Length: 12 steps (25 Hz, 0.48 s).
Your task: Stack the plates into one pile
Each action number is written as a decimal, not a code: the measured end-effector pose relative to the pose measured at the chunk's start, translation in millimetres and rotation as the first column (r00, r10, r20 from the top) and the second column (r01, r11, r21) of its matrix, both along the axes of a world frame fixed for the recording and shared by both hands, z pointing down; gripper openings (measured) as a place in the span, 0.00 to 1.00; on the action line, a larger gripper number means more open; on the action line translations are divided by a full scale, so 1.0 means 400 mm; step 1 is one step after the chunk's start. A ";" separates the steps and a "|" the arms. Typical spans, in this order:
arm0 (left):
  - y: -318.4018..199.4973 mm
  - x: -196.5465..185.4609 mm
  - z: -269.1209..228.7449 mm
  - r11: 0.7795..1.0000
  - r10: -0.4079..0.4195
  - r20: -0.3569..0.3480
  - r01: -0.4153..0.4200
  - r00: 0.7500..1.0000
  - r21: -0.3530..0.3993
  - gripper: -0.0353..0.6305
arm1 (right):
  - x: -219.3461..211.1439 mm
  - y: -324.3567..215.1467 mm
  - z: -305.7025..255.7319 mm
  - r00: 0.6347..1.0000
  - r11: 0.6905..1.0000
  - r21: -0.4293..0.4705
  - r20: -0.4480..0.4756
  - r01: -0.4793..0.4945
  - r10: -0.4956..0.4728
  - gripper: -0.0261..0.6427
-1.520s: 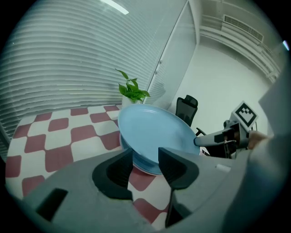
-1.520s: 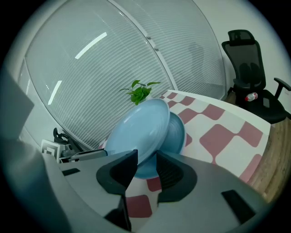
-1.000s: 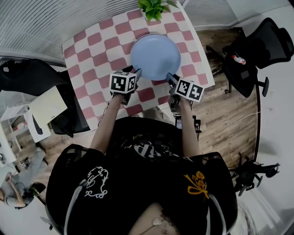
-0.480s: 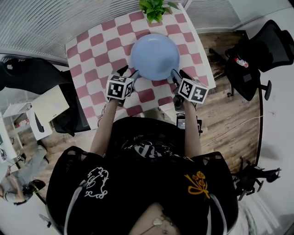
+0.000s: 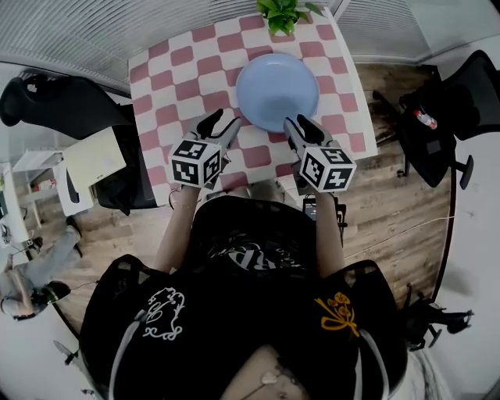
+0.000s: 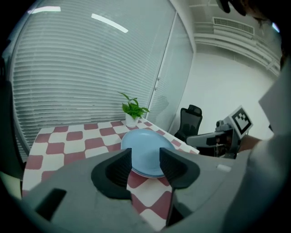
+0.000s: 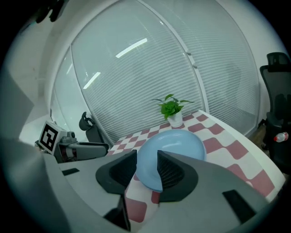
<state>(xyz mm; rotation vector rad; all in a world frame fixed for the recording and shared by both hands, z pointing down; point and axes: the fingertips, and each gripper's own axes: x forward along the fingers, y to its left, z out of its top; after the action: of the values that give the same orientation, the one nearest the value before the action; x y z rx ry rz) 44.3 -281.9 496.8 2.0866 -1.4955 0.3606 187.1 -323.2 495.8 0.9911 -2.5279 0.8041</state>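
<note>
A pile of pale blue plates [image 5: 277, 90] rests on the pink-and-white checked table [image 5: 168, 86], toward its far side. My left gripper [image 5: 221, 125] hovers at the pile's near-left, a little short of the rim; its jaws are closing with nothing between them. My right gripper [image 5: 301, 125] hovers at the near-right, also just off the rim, its jaws closing on nothing too. In the left gripper view the plates [image 6: 141, 141] lie beyond the gripper [image 6: 145, 166]. The right gripper view shows the plates [image 7: 175, 145] ahead of the gripper [image 7: 146, 170].
A potted green plant [image 5: 283, 14] stands at the table's far edge behind the pile. A black office chair [image 5: 445, 109] is on the wooden floor to the right. Another dark chair [image 5: 55, 101] and a white side table [image 5: 90, 168] stand to the left.
Both grippers have drawn back from the plate's rim toward the person and stand a little apart from it. The pile has stayed in place.
</note>
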 end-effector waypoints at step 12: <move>0.100 -0.062 -0.096 0.991 -0.084 -0.001 0.083 0.996 0.101 0.21 | -0.134 0.074 -0.056 0.988 0.988 0.067 0.054 0.138 -0.142 0.14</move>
<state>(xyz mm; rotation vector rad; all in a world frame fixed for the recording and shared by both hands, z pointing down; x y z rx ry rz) 19.3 -241.7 458.5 2.0931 -1.6281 0.2623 133.5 -293.6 473.4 0.8086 -2.6531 0.7273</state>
